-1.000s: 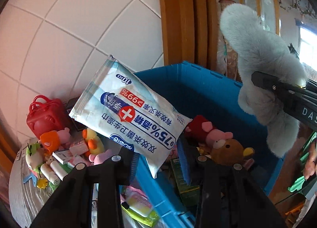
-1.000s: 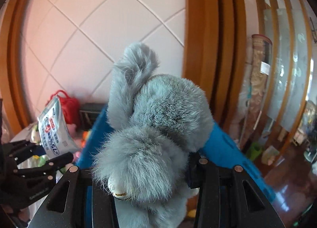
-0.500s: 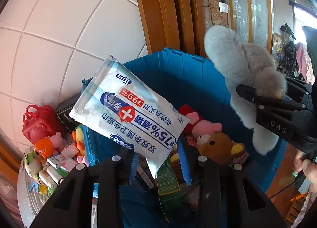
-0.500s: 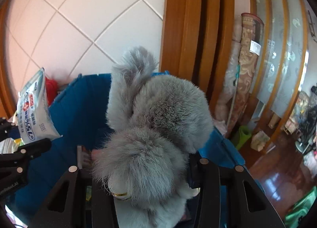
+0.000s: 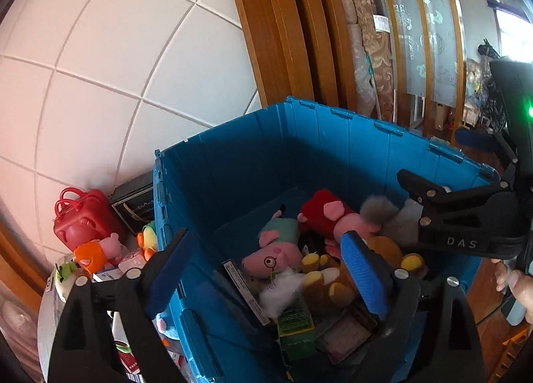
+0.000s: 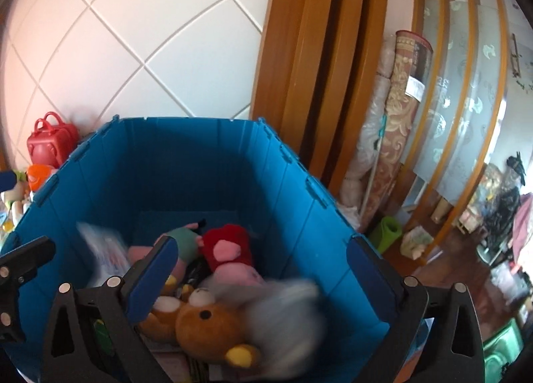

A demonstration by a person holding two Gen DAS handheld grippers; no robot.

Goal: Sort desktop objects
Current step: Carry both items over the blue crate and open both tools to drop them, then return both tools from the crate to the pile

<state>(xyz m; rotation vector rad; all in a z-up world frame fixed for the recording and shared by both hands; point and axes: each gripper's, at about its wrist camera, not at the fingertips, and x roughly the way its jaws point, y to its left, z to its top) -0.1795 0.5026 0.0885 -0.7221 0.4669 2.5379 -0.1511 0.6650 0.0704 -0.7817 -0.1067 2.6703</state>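
Several fuzzy plush toys (image 6: 213,319) fill ribbed blue plastic crate (image 6: 186,163).

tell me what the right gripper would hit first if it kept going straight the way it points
Probably the blurred grey plush on the brown bear in the blue crate. The right gripper is opening with nothing pressed between its pads. Depth is uncertain.

Grey plush (image 6: 283,313) and wipes packet (image 6: 106,253) are motion-blurred in the bin.

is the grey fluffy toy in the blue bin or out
In: the grey fluffy toy, blurred, lies among plush toys inside the blue bin.
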